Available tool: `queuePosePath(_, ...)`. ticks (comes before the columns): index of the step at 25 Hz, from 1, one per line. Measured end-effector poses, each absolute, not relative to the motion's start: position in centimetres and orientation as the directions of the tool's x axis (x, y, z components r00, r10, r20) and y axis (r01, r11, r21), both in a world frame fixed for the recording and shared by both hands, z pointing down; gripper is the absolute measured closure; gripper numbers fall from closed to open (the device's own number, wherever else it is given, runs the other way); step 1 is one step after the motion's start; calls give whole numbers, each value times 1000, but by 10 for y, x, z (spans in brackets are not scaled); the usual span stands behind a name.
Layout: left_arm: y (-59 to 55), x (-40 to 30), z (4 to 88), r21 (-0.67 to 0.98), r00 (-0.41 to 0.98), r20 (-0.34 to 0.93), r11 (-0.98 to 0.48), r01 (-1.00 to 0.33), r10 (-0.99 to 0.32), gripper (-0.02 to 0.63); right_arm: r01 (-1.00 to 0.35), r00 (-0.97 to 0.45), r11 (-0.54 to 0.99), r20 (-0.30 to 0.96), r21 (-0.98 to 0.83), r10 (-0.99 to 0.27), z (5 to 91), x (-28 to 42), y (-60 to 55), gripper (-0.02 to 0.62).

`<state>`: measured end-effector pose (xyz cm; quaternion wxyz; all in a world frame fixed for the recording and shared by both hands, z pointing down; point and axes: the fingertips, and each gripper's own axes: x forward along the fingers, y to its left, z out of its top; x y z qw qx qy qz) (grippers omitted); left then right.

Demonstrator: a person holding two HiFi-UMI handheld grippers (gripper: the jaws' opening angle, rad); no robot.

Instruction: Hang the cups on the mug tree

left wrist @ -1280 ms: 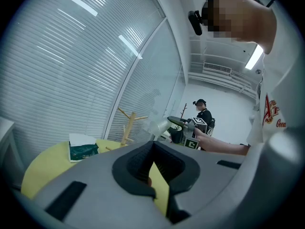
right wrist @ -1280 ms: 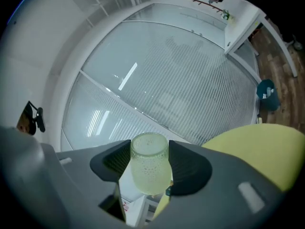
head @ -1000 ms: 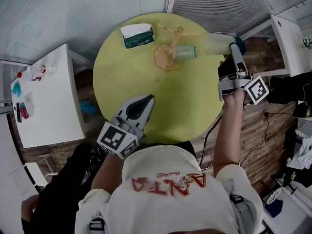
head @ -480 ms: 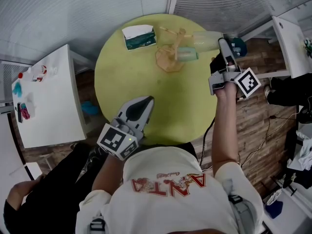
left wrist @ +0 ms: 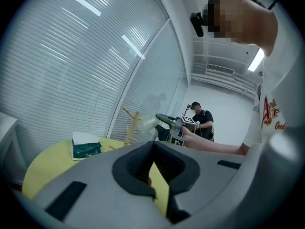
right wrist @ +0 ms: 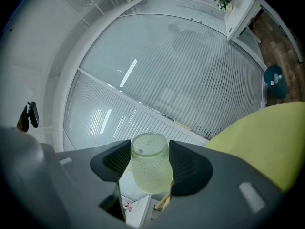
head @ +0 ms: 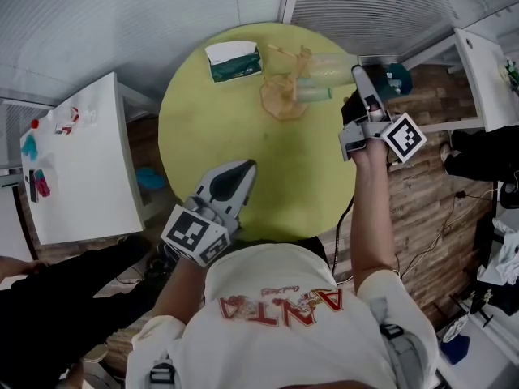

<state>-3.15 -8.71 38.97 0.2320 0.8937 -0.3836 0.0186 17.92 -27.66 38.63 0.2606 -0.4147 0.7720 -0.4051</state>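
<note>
The right gripper clamps a glass cup by the tree at the table's 1 o'clock. The left gripper, jaws together and empty, sits at 7 o'clock.

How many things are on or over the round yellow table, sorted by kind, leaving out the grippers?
Cups: 2, the dotted cup in the right gripper and the hung cup
Mug tree: 1
Tissue box: 1
Total: 4
</note>
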Motion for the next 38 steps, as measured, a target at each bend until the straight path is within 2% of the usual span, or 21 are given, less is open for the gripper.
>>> queuePosePath(9,-85,-29,387,398,710,207,-605,-690,-673,597,-360,-567,348,-93,-866,-818,391,176,-274,353)
queuePosePath(16,-82,-28,385,396,712,205,-608,-688,-672,597,-381,-564,357,-92,-853,-821,387,184,-266,322)
queuePosePath(19,-81,-27,381,397,714,196,-611,-685,-672,597,-426,-558,369,-81,-826,-826,379,189,-255,322)
queuePosePath(23,-81,-29,380,400,713,188,-610,-684,-676,597,-556,-548,378,-14,-740,-836,376,189,-227,325)
queuePosePath(29,-79,-33,376,408,722,168,-620,-670,-671,597,-659,-559,428,22,-618,-829,363,176,-183,410)
queuePosePath(34,-78,-37,366,391,737,144,-646,-656,-661,597,-762,-518,423,70,-490,-852,353,163,-159,580)
queuePosePath(38,-75,-41,353,368,751,113,-675,-640,-650,597,-794,-513,430,95,-428,-853,348,147,-136,594)
